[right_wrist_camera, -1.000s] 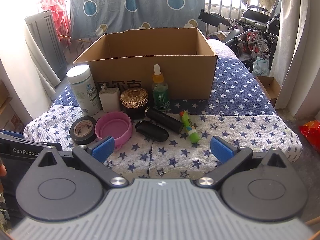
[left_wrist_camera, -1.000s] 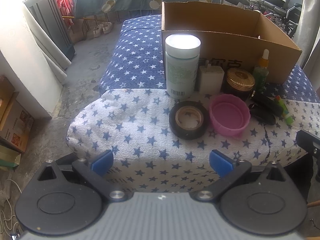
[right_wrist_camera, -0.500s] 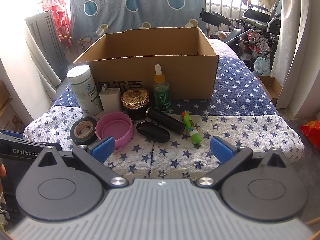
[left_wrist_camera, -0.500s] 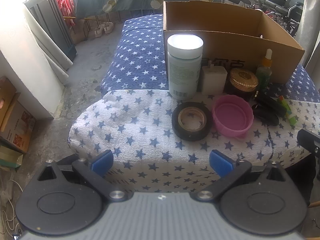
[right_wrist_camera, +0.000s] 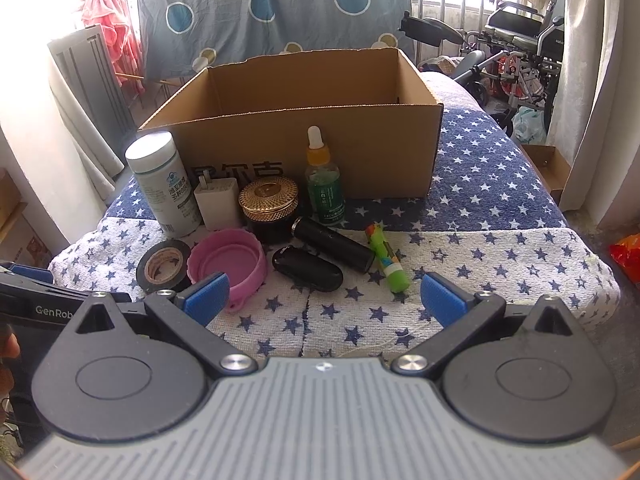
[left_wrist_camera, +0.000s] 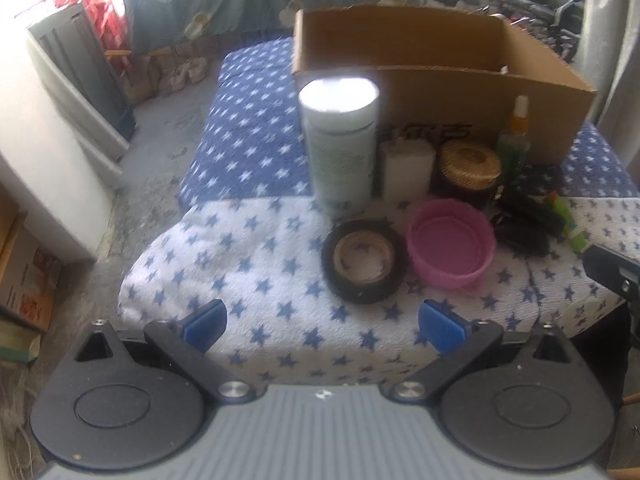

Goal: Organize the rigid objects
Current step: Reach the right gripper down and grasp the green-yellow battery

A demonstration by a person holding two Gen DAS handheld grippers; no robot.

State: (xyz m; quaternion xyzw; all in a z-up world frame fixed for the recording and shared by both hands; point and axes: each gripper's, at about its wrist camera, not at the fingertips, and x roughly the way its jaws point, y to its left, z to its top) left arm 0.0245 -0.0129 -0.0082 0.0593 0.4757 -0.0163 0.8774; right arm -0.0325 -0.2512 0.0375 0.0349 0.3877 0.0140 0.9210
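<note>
Star-printed cloth [right_wrist_camera: 496, 184] over a bed-like surface: dark blue with white stars on the far half, white with blue stars on the near half. Open cardboard box [right_wrist_camera: 376, 140] on the blue part, printed characters on its near wall, inside not visible.

In a cluster just near of the box, left to right: white bottle [right_wrist_camera: 164, 184] upright; white charger plug [right_wrist_camera: 218, 200]; gold-lidded jar [right_wrist_camera: 269, 198]; green dropper bottle [right_wrist_camera: 324, 184] upright. Nearer again: roll of black tape [right_wrist_camera: 164, 267] lying flat, touching or just beside a pink lid [right_wrist_camera: 226, 264] lying open side up; a black oval case [right_wrist_camera: 308, 270]; a black cylinder [right_wrist_camera: 332, 244] on its side; a green tube [right_wrist_camera: 388, 258] on its side, farthest right.

Left gripper [left_wrist_camera: 320, 322] low at the near edge, jaws wide apart and holding nothing, tape roll [left_wrist_camera: 364, 266] just beyond them. Left view blurred. Right gripper [right_wrist_camera: 324, 298] likewise spread and empty, near of the pink lid and black case.

Beyond the bed: hanging blue sheet with circles [right_wrist_camera: 256, 12], red garment [right_wrist_camera: 108, 32] at far left, grey panel [right_wrist_camera: 92, 80] leaning on the wall, barred window, wheelchair [right_wrist_camera: 524, 52] at far right, pale curtain [right_wrist_camera: 600, 92], bare grey floor [left_wrist_camera: 160, 152] on the left.
</note>
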